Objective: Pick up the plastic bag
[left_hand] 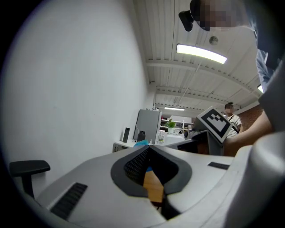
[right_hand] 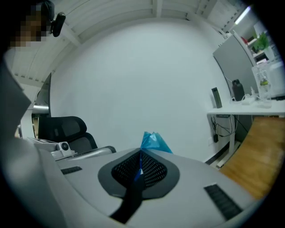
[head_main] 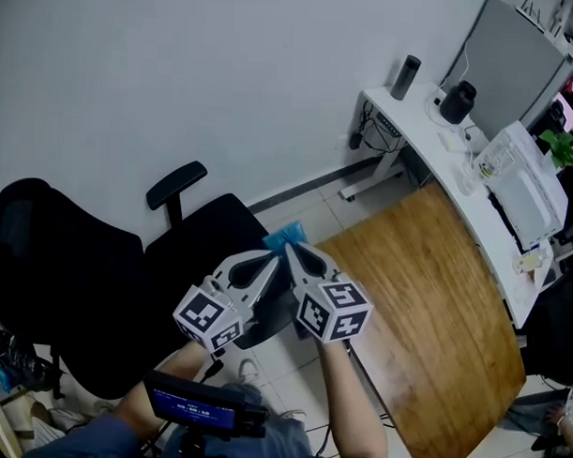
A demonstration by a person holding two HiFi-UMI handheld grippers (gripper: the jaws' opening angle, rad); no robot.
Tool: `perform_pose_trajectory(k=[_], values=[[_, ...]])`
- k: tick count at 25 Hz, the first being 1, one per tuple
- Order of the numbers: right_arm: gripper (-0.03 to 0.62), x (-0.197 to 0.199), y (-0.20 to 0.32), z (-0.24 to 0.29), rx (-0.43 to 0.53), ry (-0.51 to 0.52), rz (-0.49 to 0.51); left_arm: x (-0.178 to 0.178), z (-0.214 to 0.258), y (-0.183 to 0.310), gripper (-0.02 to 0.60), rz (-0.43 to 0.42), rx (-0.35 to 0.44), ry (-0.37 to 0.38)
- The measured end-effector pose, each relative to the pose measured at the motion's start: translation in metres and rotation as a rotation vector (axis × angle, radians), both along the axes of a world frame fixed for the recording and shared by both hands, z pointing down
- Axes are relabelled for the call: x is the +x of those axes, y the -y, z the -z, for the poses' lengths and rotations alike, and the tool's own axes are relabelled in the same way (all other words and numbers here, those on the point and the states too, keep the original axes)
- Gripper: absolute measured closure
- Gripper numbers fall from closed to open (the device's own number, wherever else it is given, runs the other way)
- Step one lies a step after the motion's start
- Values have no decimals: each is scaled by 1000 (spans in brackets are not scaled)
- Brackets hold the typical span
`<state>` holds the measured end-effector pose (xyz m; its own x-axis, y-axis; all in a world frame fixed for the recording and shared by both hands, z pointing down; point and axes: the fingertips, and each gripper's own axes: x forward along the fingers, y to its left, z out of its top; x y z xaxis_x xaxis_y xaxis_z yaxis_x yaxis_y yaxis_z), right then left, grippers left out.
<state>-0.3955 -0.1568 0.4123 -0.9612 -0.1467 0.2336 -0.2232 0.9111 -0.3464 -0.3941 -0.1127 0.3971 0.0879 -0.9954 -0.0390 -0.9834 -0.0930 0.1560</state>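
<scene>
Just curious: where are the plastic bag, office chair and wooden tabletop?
blue plastic bag [right_hand: 153, 142]: right gripper view, crumpled top.
black office chair [head_main: 69, 281]: head view, backrest.
wooden tabletop [head_main: 425, 303]: head view, bare middle.

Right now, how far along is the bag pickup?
Done: the blue plastic bag is up in the air, off any surface. In hand: the right gripper and left gripper are both shut on it, tips side by side. Left: nothing of the pickup itself. Only a small tuft shows, so the rest of the bag can't be checked.
</scene>
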Motion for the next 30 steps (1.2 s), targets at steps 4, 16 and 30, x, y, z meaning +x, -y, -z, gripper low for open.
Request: perform_pose_trajectory(k=[4,16,30], values=[[594,-2,16,41,69,24,-12,-2,32,13,574,-21,49,16],[594,20,42,115,215,96,-30,15,88,37,574,-93,142,48],[594,21,56,150,344,78,20,28,107,45,574,-134,182,54]])
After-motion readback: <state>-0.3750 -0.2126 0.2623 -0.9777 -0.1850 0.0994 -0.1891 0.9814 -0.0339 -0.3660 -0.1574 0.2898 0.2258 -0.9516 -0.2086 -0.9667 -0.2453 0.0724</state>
